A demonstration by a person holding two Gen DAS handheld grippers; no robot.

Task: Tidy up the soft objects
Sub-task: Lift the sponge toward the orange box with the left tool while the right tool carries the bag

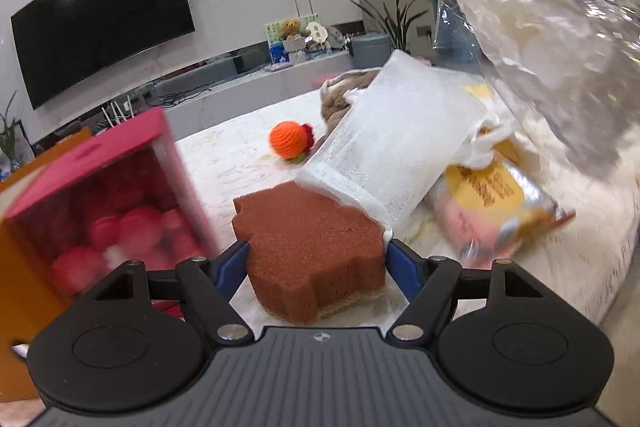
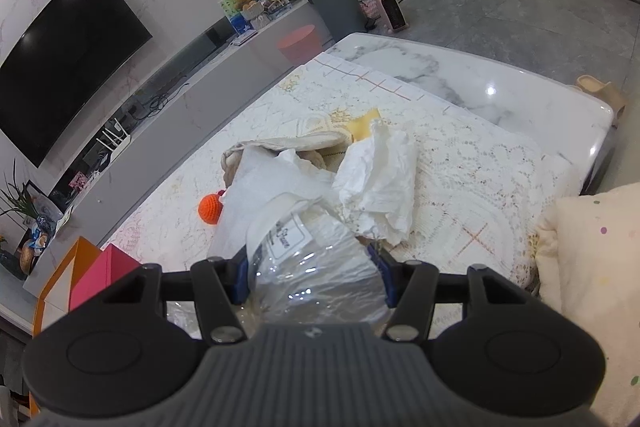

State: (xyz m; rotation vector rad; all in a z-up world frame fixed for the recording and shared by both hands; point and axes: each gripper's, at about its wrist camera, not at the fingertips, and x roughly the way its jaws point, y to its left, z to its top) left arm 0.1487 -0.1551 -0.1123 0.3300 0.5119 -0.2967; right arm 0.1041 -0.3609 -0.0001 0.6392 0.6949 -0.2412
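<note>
A pink box [image 1: 108, 195] stands far left. The left claw [image 1: 318, 259] brackets a brown sponge [image 1: 316, 247], fingers at its sides, grip uncertain. A white pouch [image 1: 384, 155] overlaps its far edge. The right claw [image 2: 312, 267] clamps a clear bag [image 2: 316, 267].

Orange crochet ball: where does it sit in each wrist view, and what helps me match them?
Left wrist: orange crochet ball at centre, beyond the brown sponge.
Right wrist: left of centre, beside the white cloth bag.
Shared landmark: the wall TV, upper left.
</note>
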